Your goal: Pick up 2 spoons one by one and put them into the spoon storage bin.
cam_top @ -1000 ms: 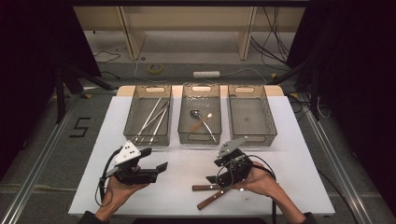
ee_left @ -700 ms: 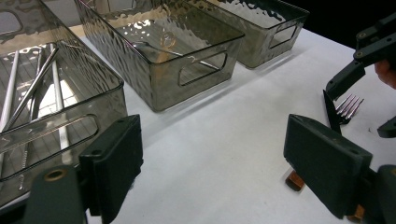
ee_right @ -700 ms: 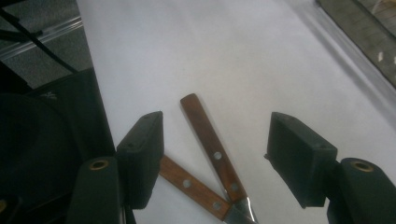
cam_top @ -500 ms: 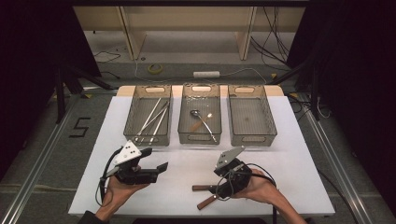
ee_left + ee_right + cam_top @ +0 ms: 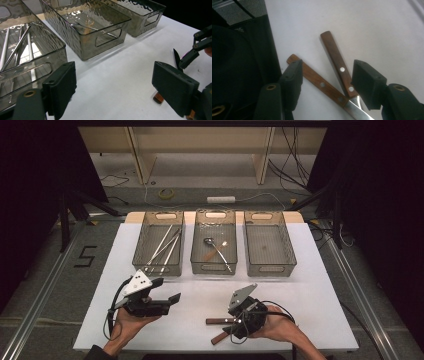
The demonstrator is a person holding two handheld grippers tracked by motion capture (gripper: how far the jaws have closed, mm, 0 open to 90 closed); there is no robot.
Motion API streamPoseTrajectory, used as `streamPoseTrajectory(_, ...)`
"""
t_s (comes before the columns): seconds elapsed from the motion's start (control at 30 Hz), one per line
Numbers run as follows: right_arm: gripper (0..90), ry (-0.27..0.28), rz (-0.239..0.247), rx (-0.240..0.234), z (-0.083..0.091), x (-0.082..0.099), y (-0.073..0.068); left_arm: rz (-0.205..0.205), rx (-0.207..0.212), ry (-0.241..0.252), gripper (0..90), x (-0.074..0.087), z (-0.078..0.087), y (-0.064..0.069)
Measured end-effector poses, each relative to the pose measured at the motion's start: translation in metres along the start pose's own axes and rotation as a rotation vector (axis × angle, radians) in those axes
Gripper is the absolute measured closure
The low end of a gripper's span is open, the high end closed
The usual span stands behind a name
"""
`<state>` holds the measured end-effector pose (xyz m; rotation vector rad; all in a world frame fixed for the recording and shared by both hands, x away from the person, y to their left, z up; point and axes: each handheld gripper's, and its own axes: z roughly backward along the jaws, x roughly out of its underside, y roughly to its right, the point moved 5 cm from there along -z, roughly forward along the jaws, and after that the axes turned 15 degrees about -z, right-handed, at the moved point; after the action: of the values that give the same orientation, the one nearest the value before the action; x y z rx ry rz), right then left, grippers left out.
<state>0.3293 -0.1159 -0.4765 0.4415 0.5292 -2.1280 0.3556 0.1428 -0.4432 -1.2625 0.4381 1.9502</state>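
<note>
Below, two crossed, riveted brown wooden-handled steel knives (image 5: 332, 82) lie on smooth white tabletop (image 5: 310, 290). Right gripper (image 5: 327, 82) straddles them, jaws apart, just closing inward. Left gripper (image 5: 112, 87) gapes empty.

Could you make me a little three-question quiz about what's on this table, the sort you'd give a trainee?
1. How many clear bins stand in the row at the far side of the white table?
2. True or false: the right gripper is clamped on a spoon.
3. Which bin holds the spoon: A left, B middle, C right?

Key
1. Three.
2. False. Its jaws stand apart over two wooden-handled knives that lie crossed on the table; they have just been closing, but the pads do not yet press on either handle.
3. B. The left bin holds long metal rods, and the left gripper hangs open, holding nothing.
</note>
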Motion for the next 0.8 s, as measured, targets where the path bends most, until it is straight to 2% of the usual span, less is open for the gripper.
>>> streamPoseTrajectory(0.3, 58.3, -0.040, 0.042, -0.041, -0.007, 0.007, -0.010, 0.004, -0.001, 0.000, 19.1, 0.000, 0.000, 0.000)
streamPoseTrajectory(0.57, 72.3, -0.061, 0.045, -0.058, -0.011, 0.013, -0.012, 0.008, -0.002, 0.007, 19.1, 0.000, 0.001, 0.000)
streamPoseTrajectory(0.8, 83.3, -0.101, 0.056, -0.059, -0.017, 0.019, -0.014, 0.005, 0.000, 0.004, 19.1, 0.001, 0.002, 0.000)
